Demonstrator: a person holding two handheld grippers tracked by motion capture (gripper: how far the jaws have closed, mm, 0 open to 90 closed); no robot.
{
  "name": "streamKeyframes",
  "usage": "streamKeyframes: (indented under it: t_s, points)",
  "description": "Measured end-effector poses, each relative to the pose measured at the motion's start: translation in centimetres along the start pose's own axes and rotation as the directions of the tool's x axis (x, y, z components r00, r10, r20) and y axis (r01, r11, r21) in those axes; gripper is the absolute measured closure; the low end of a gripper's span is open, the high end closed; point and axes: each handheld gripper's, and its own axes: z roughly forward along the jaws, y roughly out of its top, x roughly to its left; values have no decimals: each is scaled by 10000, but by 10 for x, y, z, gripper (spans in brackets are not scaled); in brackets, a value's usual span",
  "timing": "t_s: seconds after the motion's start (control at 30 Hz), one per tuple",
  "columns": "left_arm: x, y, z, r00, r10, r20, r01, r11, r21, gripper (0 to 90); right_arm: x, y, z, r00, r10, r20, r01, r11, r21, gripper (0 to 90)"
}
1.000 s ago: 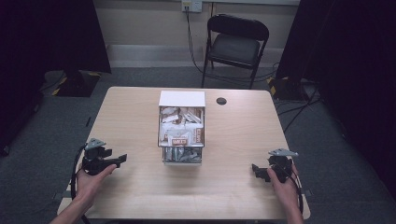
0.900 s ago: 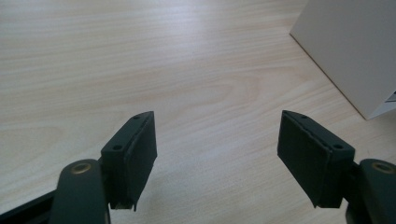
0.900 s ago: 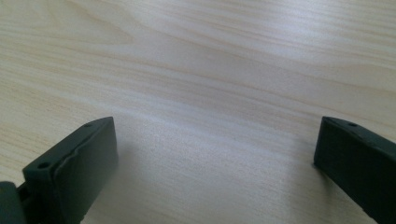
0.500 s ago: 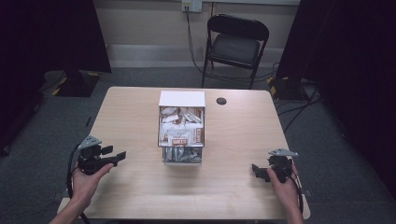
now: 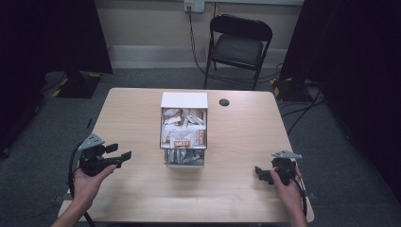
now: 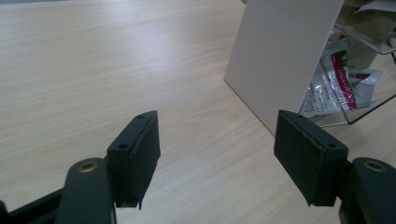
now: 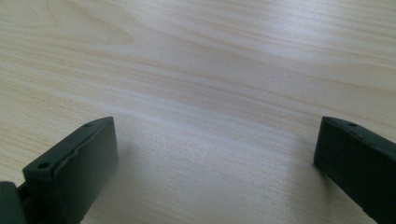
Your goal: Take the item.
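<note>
The table (image 5: 142, 198) is a light wood-grain top, seen whole in the high view. A black folding chair (image 5: 239, 45) stands on the carpet beyond its 12 o'clock edge, well apart from it.

At the centre of the table stands a box (image 5: 184, 128) with white side panels and a clear front wall, its white top panel toward 12 o'clock. It holds loose packets (image 5: 182, 139), brown and white in the upper part, silvery ones at the bottom toward 6 o'clock. In the left gripper view the white side panel (image 6: 285, 56) of this box rises at 1 o'clock, and a packet with a red and green stripe (image 6: 343, 81) lies behind the clear wall at 3 o'clock.

The left gripper (image 5: 124, 156) is held in the left hand (image 5: 85, 182) at 8 o'clock of the box, well apart from it, pointing toward it. Its jaws stand spread wide with nothing between them; only bare table shows in the gap.

The right gripper (image 5: 259, 171) is held in the right hand (image 5: 288, 189) at 4 o'clock of the box, well apart. Its jaws are likewise spread wide and empty, close above bare wood.

A small dark round disc (image 5: 224, 102) sits in the tabletop at 1 o'clock of the box, near the far edge.
</note>
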Motion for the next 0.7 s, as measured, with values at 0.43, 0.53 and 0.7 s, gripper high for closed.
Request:
streamKeyframes:
  t_s: [0.43,0.53,0.7]
  points:
    - [-10,20,-13,9966,252,782,-225,9991,-355,347,0,0,0,10000,2,13,-2,10000,-15,0]
    - [-10,27,-15,9967,458,669,-433,9983,-388,352,0,0,0,10000,1,14,-1,10000,-12,0]
    - [-6,41,-17,9890,182,1469,-98,9983,-575,368,0,0,0,10000,2,14,-2,10000,-13,0]
